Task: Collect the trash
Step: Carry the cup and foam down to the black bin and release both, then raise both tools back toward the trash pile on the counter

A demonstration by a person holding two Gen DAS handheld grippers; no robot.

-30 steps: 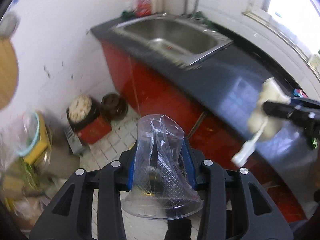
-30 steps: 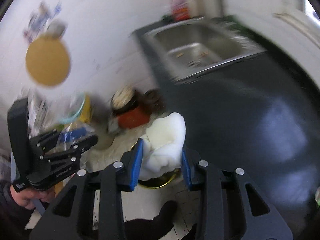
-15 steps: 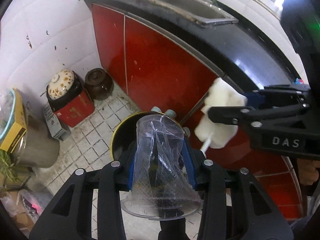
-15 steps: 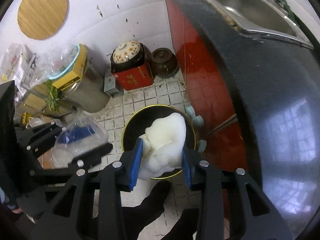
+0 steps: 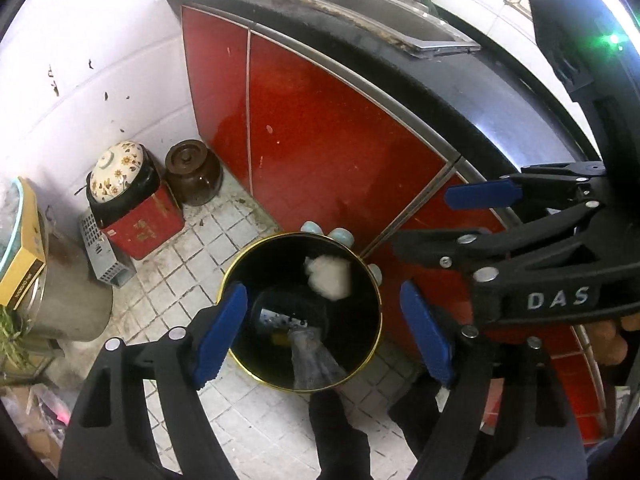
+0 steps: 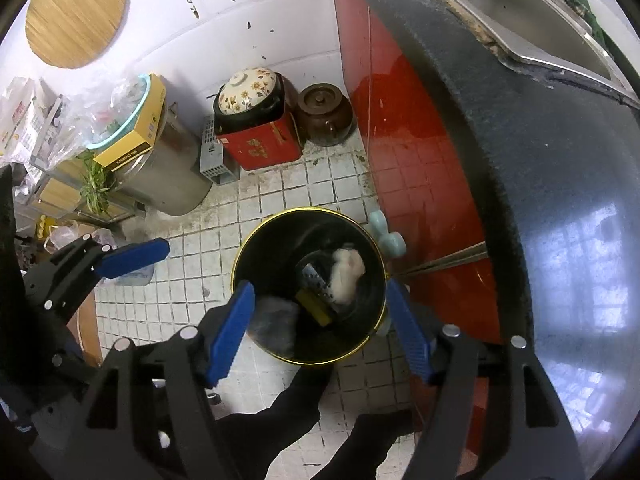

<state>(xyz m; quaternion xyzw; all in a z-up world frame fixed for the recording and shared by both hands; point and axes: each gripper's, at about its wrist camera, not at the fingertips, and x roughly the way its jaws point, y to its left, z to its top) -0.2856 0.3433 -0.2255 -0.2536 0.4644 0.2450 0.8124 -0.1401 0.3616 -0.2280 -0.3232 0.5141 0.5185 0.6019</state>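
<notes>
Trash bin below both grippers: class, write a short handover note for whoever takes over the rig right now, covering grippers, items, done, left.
Left gripper: jaws just opened, nothing between them.
Right gripper: jaws just opened too, empty.
Both hover over the black bin on the tiled floor beside the red cabinet.
Done: the clear plastic cup and white wad are in the bin.
Left: no more trash visible from here; look for more.

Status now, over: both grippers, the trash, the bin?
Left gripper and right gripper open, jaws just opened, nothing between. Plastic cup and white wad inside black bin. Nothing blocking.
</notes>
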